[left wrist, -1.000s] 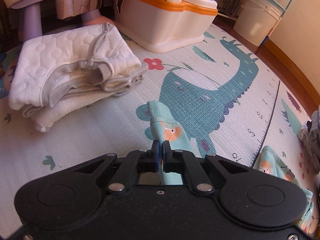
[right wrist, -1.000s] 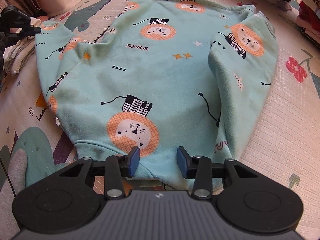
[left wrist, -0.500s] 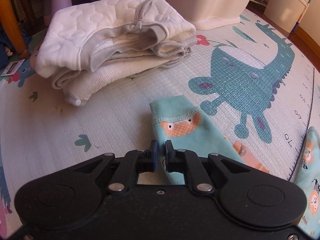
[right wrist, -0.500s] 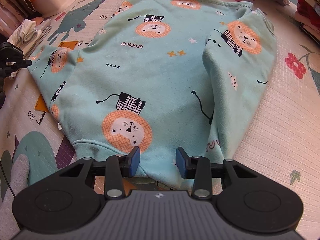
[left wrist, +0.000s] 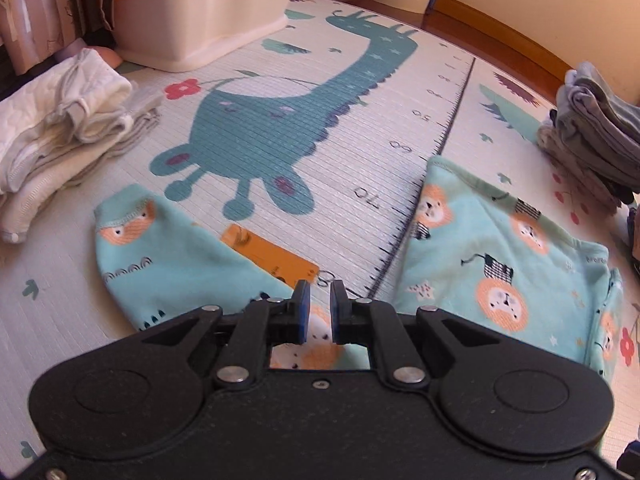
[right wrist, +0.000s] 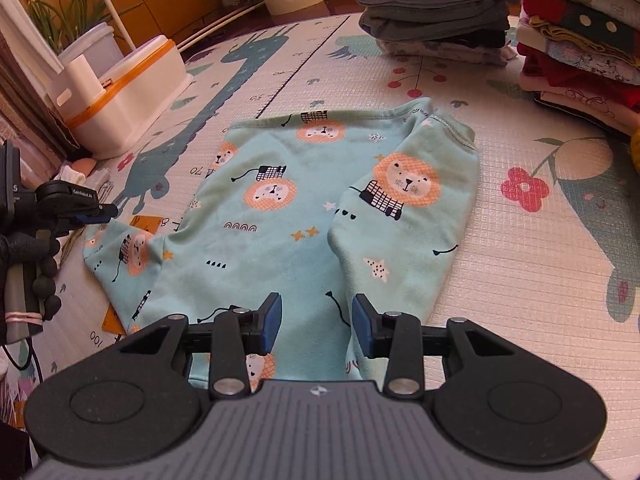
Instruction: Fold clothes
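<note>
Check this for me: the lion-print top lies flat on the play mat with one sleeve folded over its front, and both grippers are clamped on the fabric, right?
Not quite. The lion-print top does lie on the play mat with one sleeve folded over its front, but neither gripper is clamped. The right wrist view shows the right gripper with fingers wide apart; the left wrist view shows the left gripper with a gap too.

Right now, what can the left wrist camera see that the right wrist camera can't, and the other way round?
Only the left wrist view shows the folded white clothes clearly and the spread-out sleeve cuff from close by. Only the right wrist view shows the colourful clothes stack, the potted plant and the left gripper itself from the side. Both show the lion-print shirt, the play mat, the white and orange box and the grey clothes pile.
</note>
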Demonstrator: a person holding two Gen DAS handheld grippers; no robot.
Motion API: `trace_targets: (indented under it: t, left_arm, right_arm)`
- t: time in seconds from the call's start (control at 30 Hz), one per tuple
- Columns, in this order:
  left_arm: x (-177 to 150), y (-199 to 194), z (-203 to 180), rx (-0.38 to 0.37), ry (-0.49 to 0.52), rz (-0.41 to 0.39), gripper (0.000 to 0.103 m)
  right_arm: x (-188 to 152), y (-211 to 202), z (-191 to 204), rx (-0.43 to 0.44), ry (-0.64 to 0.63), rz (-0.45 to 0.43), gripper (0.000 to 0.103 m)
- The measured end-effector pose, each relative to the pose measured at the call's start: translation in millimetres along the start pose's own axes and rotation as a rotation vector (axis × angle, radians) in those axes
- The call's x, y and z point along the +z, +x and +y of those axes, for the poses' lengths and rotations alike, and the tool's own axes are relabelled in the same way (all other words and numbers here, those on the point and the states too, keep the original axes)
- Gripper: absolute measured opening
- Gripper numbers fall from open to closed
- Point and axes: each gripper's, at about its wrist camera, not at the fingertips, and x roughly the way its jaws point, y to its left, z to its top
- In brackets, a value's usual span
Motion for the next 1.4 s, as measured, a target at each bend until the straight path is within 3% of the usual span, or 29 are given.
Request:
trace_targets:
  t: [0.13,0.5,0.57,0.8,0.93,1.2,1.23,1.3,1.4]
  left_arm:
    - [-27,1,-27,-0.057,0.049,0.051,0.006]
    - [-50,15,-73,-0.079,0.253,0.195,0.008]
    - [-54,18,-81,-0.082,0.290,0.221,0.015]
    - [-61,29,-105,-0.098,0.416,0.335,0.016]
    - [-53,37,-105,-0.111,0.428,0.399,0.017]
    - [-54,41,-119,-0.063,0.477,0.435,0.017]
    - [-55,42,-119,-0.059,0.480,0.437,0.017]
    - [-53,43,-120,-0.057,0.475,0.444,0.017]
    - [-53,44,-120,-0.054,0.463,0.448,0.017]
  right_arm:
    - [10,0,-23,-0.026,0.074,-0.014,0.040]
    - [26,23,-103,-0.036,0.396,-0.036,0.040]
    - [30,28,-112,-0.033,0.420,-0.044,0.040]
    - [57,55,-145,-0.034,0.481,-0.077,0.040]
    - [70,79,-152,-0.013,0.492,-0.078,0.041]
    - [81,105,-152,0.006,0.465,-0.078,0.041]
    - [82,106,-152,0.011,0.474,-0.081,0.038]
    - [84,107,-151,0.016,0.470,-0.082,0.006]
    - [84,104,-151,0.030,0.471,-0.098,0.006]
